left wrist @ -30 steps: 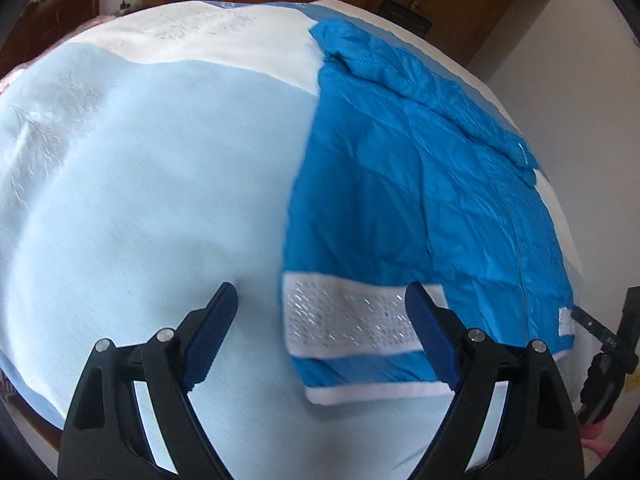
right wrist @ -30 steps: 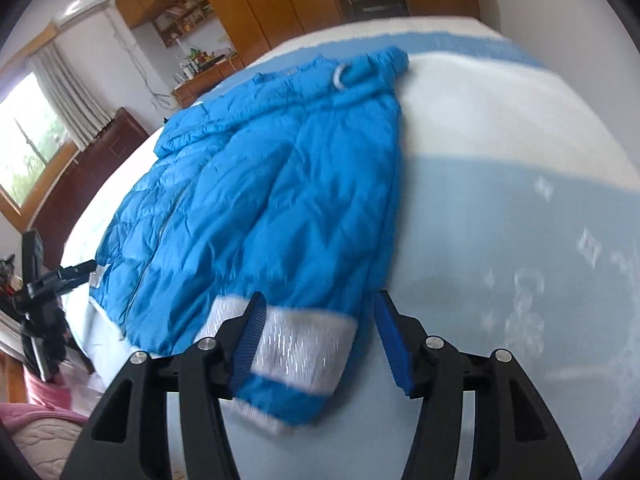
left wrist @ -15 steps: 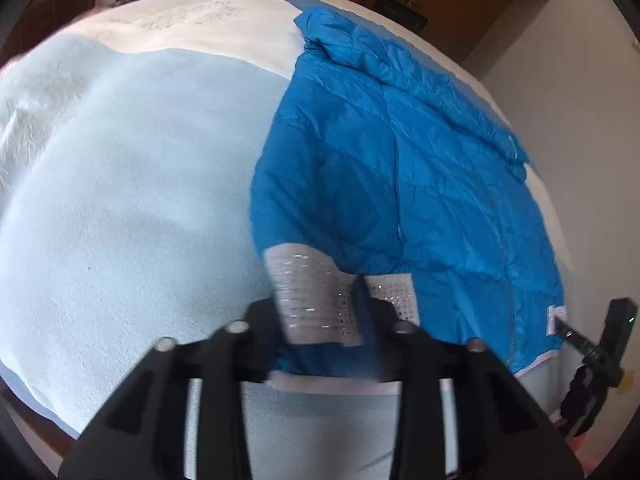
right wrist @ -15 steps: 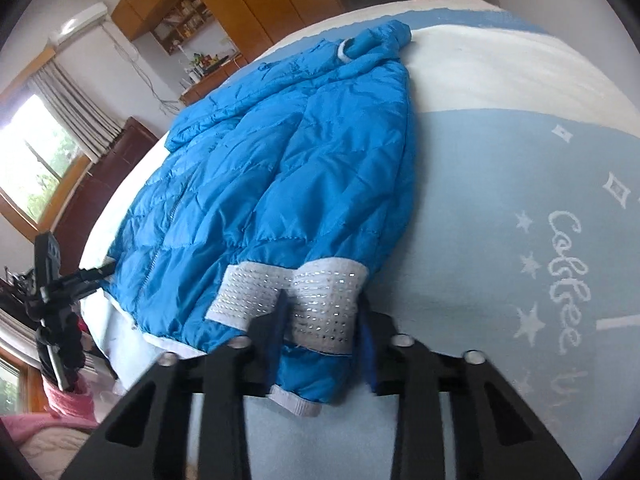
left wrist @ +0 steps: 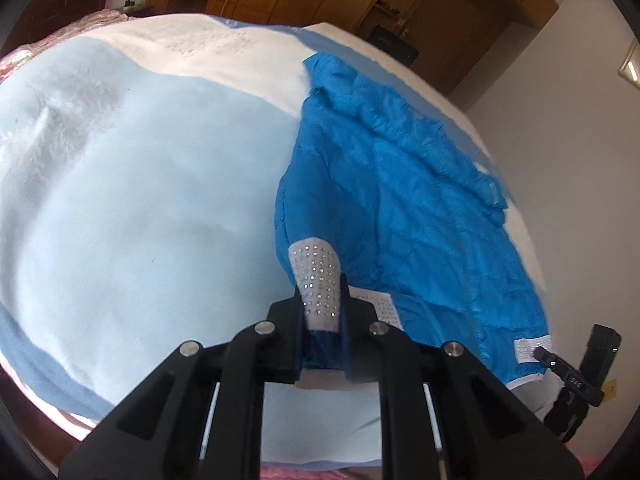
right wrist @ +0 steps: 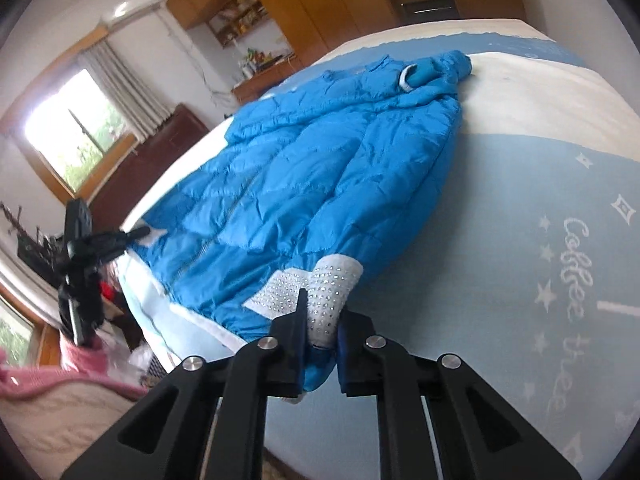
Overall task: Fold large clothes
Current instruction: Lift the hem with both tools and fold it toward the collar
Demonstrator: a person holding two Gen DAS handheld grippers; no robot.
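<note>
Both claws pinching blue jacket hem, tripod beside bed

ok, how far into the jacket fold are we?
Early. Done: the jacket lies spread flat on the bed, zipped front up. In hand: the left gripper and the right gripper are each shut on the studded hem band, one at either bottom corner. Left: every fold; no part of the body is doubled over yet, and the sleeves look untucked.
</note>
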